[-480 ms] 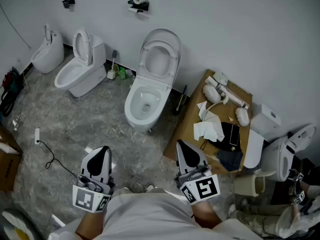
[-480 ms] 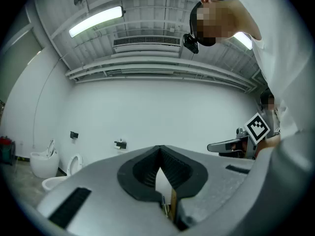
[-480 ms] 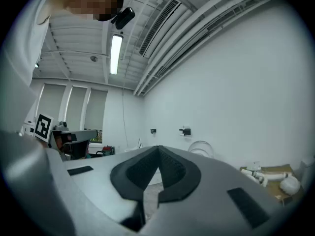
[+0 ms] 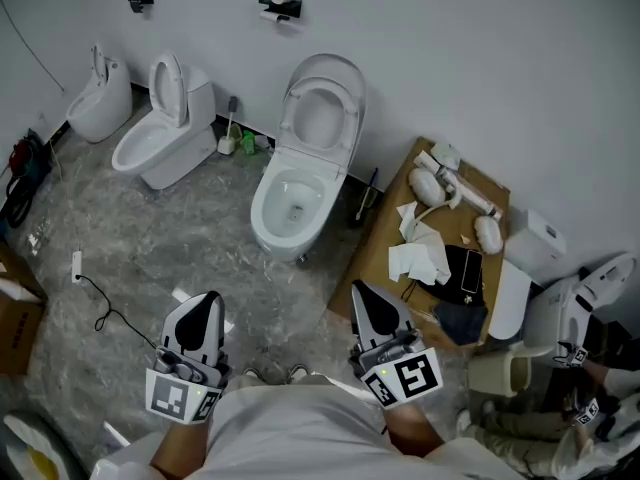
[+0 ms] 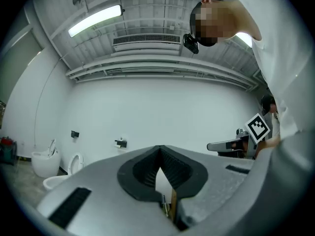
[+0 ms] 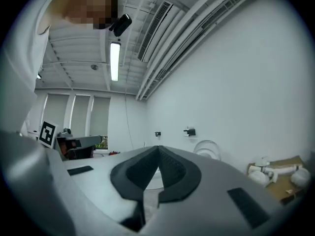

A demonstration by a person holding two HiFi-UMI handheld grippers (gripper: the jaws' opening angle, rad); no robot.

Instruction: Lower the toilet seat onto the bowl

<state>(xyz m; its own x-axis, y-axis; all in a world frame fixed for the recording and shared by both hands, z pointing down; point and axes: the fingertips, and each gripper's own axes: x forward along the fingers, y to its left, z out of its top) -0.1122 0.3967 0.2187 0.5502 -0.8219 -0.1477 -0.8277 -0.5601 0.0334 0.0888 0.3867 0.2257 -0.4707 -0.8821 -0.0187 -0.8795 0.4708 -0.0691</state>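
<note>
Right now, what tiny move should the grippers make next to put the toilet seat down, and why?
Probably carry the right gripper forward toward the raised seat. It stands upright behind the bowl, and that gripper and the left gripper are shut, far from it.

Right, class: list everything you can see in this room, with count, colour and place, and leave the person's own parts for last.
toilet: one, white, centre, at the wall; seat up
other toilets: two, white, left along the wall
tipped toilet: one, white, right edge
cardboard: one, brown, floor right of centre, white parts and paper on it
holders: two, black, on the wall
brush: one, colour unclear, left of the centre toilet
cable: one, black, floor left
box: one, brown, left edge
left gripper, right gripper: grey, black pads, bottom, both shut and empty
</note>
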